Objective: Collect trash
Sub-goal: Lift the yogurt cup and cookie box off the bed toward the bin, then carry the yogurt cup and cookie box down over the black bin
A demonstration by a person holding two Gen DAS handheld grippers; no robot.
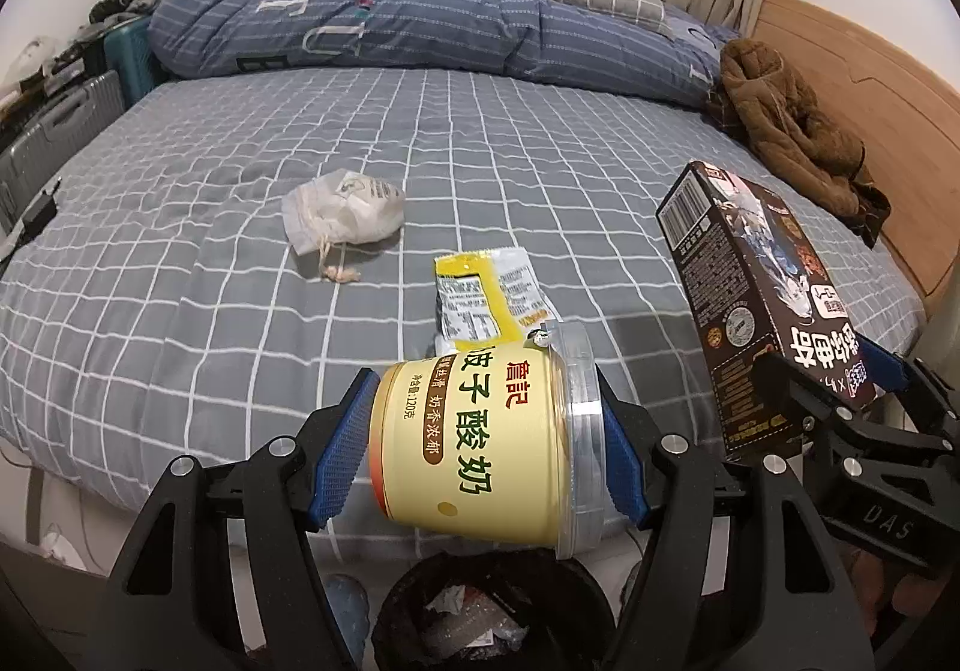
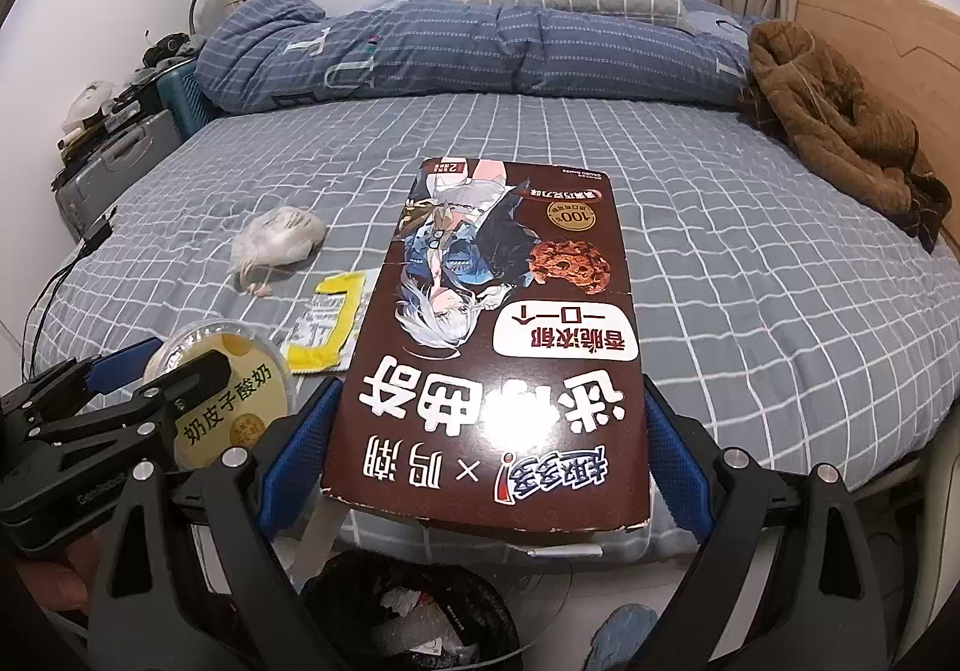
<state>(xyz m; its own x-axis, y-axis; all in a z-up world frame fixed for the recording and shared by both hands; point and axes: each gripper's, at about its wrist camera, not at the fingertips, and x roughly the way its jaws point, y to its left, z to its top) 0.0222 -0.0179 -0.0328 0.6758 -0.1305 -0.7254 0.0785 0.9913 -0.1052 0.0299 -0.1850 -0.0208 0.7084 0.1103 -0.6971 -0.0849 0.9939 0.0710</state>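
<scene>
Two grips loaded — left gripper (image 1: pixel 483 431) clamps yogurt cup (image 1: pixel 480 443), right gripper (image 2: pixel 489 431) clamps cookie box (image 2: pixel 498 335); both over trash bin (image 1: pixel 492 617) at bed (image 1: pixel 540 143) near edge; wrapper (image 1: pixel 486 299) & pouch (image 1: pixel 342 215) on bed.

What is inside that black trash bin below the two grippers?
The trash bin has a black liner holding crumpled white paper and clear plastic scraps. Its bottom is buried under them, and the yogurt cup and cookie box held above cover part of its rim.
</scene>
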